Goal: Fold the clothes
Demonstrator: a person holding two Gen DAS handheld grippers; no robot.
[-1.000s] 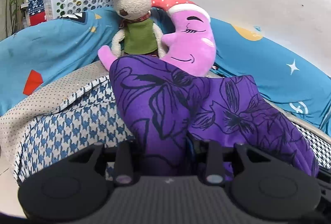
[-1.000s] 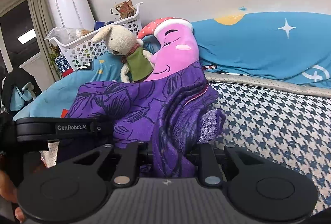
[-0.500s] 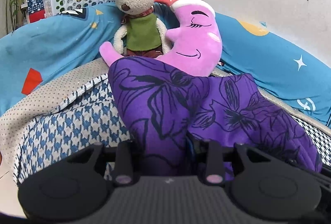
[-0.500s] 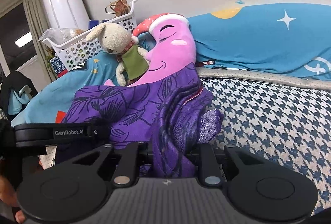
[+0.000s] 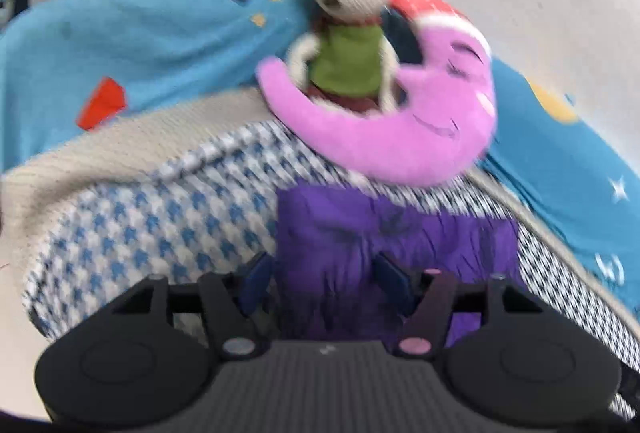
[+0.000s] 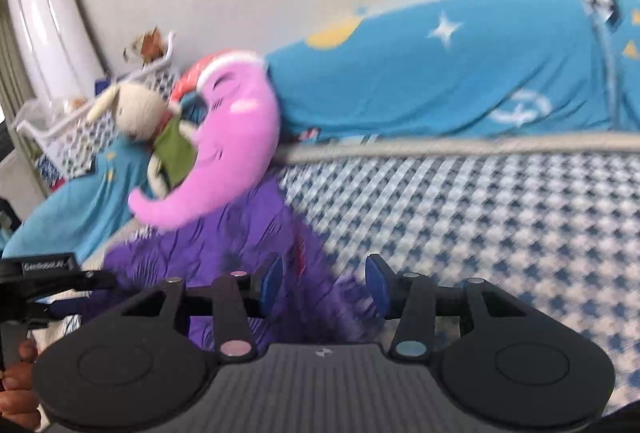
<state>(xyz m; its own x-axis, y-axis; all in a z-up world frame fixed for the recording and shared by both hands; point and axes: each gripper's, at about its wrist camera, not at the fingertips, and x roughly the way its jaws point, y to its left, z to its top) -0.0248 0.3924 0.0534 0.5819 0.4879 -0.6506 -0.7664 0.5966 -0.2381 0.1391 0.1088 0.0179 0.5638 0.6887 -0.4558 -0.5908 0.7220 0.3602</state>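
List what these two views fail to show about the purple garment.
- Purple garment, left wrist view: near edge hidden behind the gripper body; motion blur smears the print.
- Right wrist view: its left part is covered by the left gripper; fold neatness unreadable through blur.

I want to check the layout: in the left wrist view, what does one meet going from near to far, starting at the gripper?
Left gripper → purple flower-printed cloth → pink moon-shaped plush pillow → beige plush rabbit in a green vest.
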